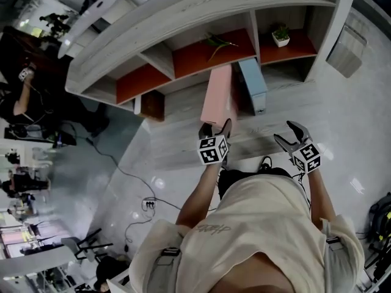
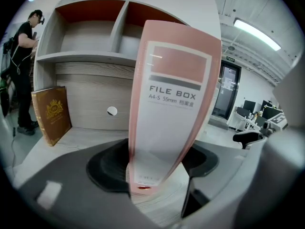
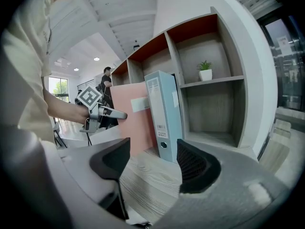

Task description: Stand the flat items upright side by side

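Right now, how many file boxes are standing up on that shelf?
2: a pink file box stands on the bottom board, a blue file box just to its right. Others may sit out of view.

Open office, pale wood shelf unit (image 1: pixel 183 35) on a glossy grey floor (image 1: pixel 110 176).
Its cubbies have red-orange panels, and a small potted plant (image 1: pixel 281 35) sits in one. A ceiling light strip (image 2: pixel 257 33) glows overhead, and what may be desks (image 1: pixel 24 237) crowd the far side.
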{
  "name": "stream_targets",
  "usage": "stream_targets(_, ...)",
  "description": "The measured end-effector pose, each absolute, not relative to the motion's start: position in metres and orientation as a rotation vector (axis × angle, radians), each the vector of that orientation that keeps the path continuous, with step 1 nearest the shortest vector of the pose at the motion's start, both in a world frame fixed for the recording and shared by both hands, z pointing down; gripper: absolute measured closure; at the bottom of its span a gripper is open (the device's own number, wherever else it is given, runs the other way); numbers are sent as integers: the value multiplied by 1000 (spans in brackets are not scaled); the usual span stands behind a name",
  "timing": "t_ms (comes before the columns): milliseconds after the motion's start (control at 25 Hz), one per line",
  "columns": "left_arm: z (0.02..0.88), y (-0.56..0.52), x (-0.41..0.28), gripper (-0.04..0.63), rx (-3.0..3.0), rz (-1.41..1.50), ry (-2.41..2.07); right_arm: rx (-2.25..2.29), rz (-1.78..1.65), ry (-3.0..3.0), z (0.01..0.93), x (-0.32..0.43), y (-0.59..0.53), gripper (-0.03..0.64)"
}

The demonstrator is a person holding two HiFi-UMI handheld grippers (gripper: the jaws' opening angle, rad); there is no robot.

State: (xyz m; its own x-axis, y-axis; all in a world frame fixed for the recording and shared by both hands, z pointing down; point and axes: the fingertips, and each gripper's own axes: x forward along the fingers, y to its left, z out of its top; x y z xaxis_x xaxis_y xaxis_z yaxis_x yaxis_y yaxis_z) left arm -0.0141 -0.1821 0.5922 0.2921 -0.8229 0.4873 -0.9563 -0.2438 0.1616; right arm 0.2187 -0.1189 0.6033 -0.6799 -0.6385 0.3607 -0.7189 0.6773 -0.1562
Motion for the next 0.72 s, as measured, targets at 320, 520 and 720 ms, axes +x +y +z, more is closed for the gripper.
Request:
stream_targets(320, 591, -209, 1, 255, 2133, 436, -1606, 1101, 458, -2632, 612, 232, -123, 316)
stream_targets(520, 591, -219, 6, 256, 2122, 442, -1619, 1093, 475, -2646, 613, 231, -122, 317)
stream_targets(720, 591, -236, 11, 256, 2112, 451, -1618, 1101, 468, -2646, 613, 236, -128, 316)
